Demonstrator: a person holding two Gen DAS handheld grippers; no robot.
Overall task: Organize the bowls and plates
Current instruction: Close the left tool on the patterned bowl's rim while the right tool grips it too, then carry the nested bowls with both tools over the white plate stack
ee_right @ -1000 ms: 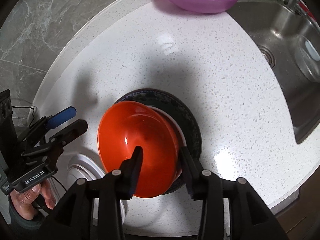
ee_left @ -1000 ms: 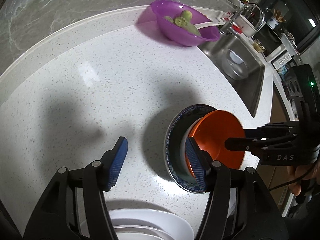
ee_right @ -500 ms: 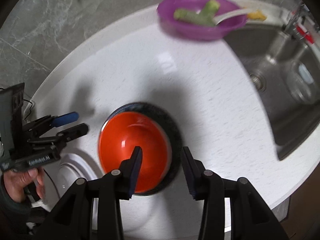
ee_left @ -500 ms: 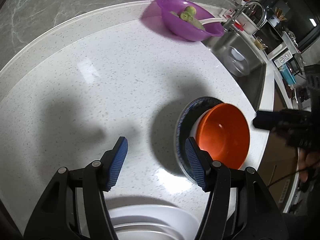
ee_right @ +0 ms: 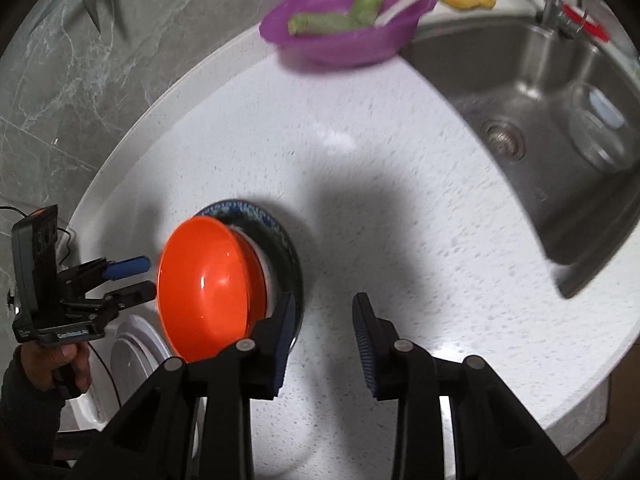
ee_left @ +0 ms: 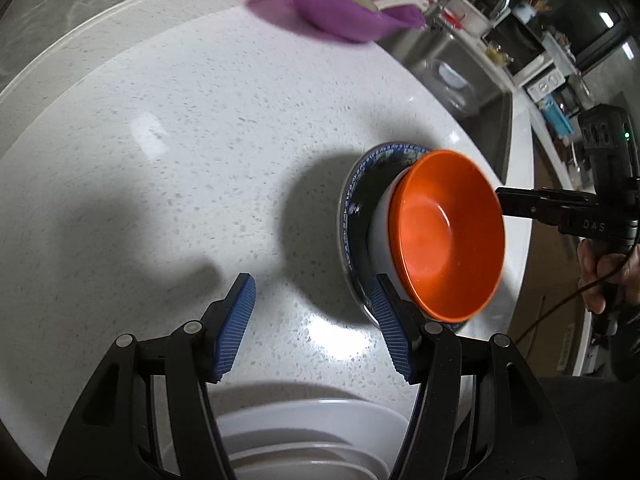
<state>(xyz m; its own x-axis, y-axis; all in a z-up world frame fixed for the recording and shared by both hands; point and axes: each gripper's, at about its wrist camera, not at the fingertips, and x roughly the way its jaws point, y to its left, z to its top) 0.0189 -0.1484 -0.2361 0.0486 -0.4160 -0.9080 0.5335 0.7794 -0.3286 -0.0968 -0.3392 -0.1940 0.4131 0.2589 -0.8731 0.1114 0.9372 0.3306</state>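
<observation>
The glossy orange plastic bowl nests in a white bowl on the blue-patterned dark plate, stacked to save counter space; the left gripper and right gripper both hang wide open, empty; white plates wait near left.

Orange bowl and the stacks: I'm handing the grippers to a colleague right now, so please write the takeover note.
Left gripper: open, empty, above the white plates.
Right gripper: open, empty, beside the bowl stack.
Orange bowl sits nested in a white bowl on the blue-patterned plate.
Done: bowls stacked, orange bowl not gripped.
Left: probably combine the plates; the purple bowl of vegetables stands by the sink.
</observation>
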